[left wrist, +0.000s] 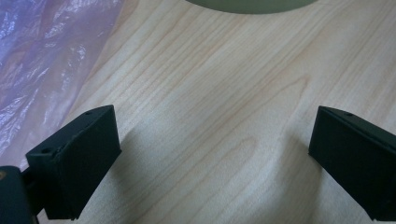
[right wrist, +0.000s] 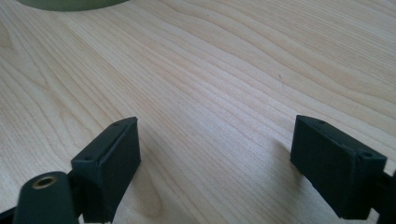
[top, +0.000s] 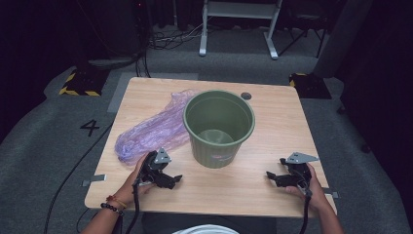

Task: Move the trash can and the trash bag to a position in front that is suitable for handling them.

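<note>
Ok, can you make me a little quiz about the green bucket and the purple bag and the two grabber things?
1. True or false: the purple plastic bag is already inside the green bucket.
2. Which gripper is nearer the bag? A. the left gripper B. the right gripper
3. Fill in the gap: both grippers have their jaws ____, with bare wooden table between them.

Key
1. False. The bag lies on the table beside the bucket, on its left in the high view, and the bucket looks empty.
2. A. In the left gripper view the bag sits just beyond one jaw.
3. Open.
</note>
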